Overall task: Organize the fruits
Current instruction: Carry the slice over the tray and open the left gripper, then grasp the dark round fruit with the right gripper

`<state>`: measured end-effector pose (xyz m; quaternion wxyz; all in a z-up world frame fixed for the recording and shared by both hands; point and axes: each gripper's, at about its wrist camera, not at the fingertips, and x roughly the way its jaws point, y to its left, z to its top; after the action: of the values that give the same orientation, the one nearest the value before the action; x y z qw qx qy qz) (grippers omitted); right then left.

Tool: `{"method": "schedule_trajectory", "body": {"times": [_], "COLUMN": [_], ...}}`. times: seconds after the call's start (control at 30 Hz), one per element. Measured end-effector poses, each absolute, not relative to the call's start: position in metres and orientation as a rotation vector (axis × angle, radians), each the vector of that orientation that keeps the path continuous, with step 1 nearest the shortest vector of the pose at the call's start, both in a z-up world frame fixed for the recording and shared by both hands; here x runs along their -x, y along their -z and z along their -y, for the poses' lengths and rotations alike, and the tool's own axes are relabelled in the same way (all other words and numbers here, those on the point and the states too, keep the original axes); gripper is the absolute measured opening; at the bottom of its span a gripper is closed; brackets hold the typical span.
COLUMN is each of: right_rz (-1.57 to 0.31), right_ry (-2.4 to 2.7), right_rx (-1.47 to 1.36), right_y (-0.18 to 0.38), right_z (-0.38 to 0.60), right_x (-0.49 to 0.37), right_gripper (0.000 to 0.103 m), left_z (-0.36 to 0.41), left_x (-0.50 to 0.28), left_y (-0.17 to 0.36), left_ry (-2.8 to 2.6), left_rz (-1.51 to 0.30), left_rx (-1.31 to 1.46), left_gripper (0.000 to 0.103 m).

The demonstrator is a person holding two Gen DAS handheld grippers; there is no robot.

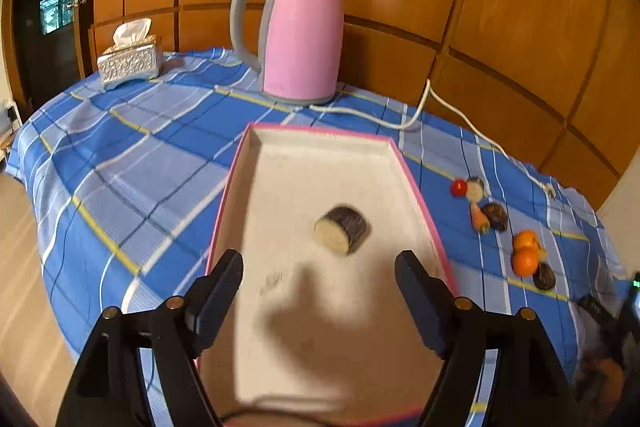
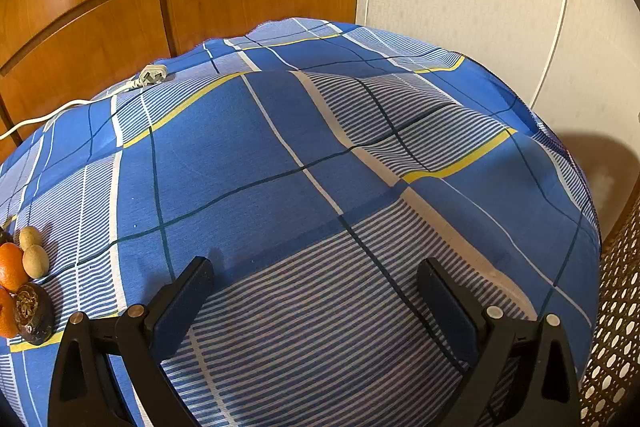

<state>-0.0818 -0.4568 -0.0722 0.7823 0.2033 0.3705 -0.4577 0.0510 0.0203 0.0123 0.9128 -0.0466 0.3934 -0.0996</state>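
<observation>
The left gripper (image 1: 319, 269) fills the bottom of the left wrist view, its jaws spread wide with nothing between them, above the near end of a pink-rimmed tray (image 1: 424, 203). On the tray's pale floor, just past the fingertips toward 12 o'clock, lies 1 dark-skinned fruit piece with a pale cut face (image 1: 341, 229), slightly blurred and touching neither finger. The tray sits on a blue plaid tablecloth (image 1: 132, 163). At 3 o'clock from the tray, loose fruit lies on the cloth: a red cherry tomato (image 1: 458, 187) beside another cut piece (image 1: 475, 187), a dark round fruit (image 1: 495, 215) just below them, then 2 oranges (image 1: 525, 254) touching each other, with a dark fruit (image 1: 544, 276) at their lower right. At 12 o'clock beyond the tray stands a pink kettle (image 1: 300, 35), its white cord (image 1: 416, 115) trailing right; a tissue box (image 1: 130, 61) sits at 10 o'clock. In the right wrist view the right gripper (image 2: 316, 273) is likewise parted wide and empty over bare cloth, with fruit at the 9 o'clock edge: 2 tan oval fruits (image 2: 32, 251), an orange beside them, and a dark fruit at the lower corner.
</observation>
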Motion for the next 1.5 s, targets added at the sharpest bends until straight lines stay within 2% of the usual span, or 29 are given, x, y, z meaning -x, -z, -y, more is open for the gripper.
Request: {"method": "schedule_trajectory", "body": {"times": [0.2, 0.3, 0.47, 0.53, 0.6, 0.77, 0.93, 0.97, 1.0, 1.07, 1.2, 1.5], "right_rz": [-0.798, -0.798, -0.803, -0.813, -0.829, -0.871, -0.922, -0.937, -0.944, -0.931, -0.925, -1.000], "right_ry": [0.983, 0.980, 0.972, 0.957, 0.900, 0.767, 0.672, 0.652, 0.630, 0.526, 0.300, 0.217], "right_rx": [-0.445, -0.444, -0.437, -0.422, -0.400, -0.349, -0.349, -0.369, -0.379, -0.413, -0.361, -0.169], "right_y": [0.072, 0.072, 0.071, 0.069, 0.065, 0.061, 0.062, 0.061, 0.059, 0.052, 0.040, 0.047], "right_z": [0.456, 0.456, 0.454, 0.450, 0.443, 0.422, 0.411, 0.413, 0.412, 0.407, 0.376, 0.343], "right_x": [0.082, 0.083, 0.083, 0.081, 0.075, 0.057, 0.049, 0.048, 0.047, 0.042, 0.022, -0.023], "right_gripper": [0.103, 0.103, 0.102, 0.097, 0.086, 0.075, 0.075, 0.070, 0.057, 0.048, 0.048, 0.048], "left_z": [-0.031, -0.049, -0.071, -0.072, -0.069, -0.067, -0.065, -0.065, -0.064, -0.064, -0.065, -0.067], "left_x": [-0.028, -0.024, -0.025, -0.025, -0.024, -0.023, -0.021, -0.021, -0.021, -0.022, -0.022, -0.019], "left_y": [-0.006, 0.001, 0.016, 0.017, 0.019, 0.026, 0.033, 0.034, 0.034, 0.035, 0.037, 0.042], "left_ry": [0.166, 0.100, 0.050, 0.053, 0.056, 0.073, 0.081, 0.082, 0.085, 0.089, 0.088, 0.063], "left_rz": [-0.785, -0.797, -0.844, -0.847, -0.847, -0.869, -0.890, -0.892, -0.894, -0.898, -0.904, -0.933], "left_rx": [0.106, 0.181, 0.263, 0.268, 0.262, 0.269, 0.274, 0.275, 0.276, 0.278, 0.287, 0.303], "left_gripper": [0.079, 0.085, 0.086, 0.086, 0.089, 0.089, 0.089, 0.089, 0.089, 0.089, 0.089, 0.091]}}
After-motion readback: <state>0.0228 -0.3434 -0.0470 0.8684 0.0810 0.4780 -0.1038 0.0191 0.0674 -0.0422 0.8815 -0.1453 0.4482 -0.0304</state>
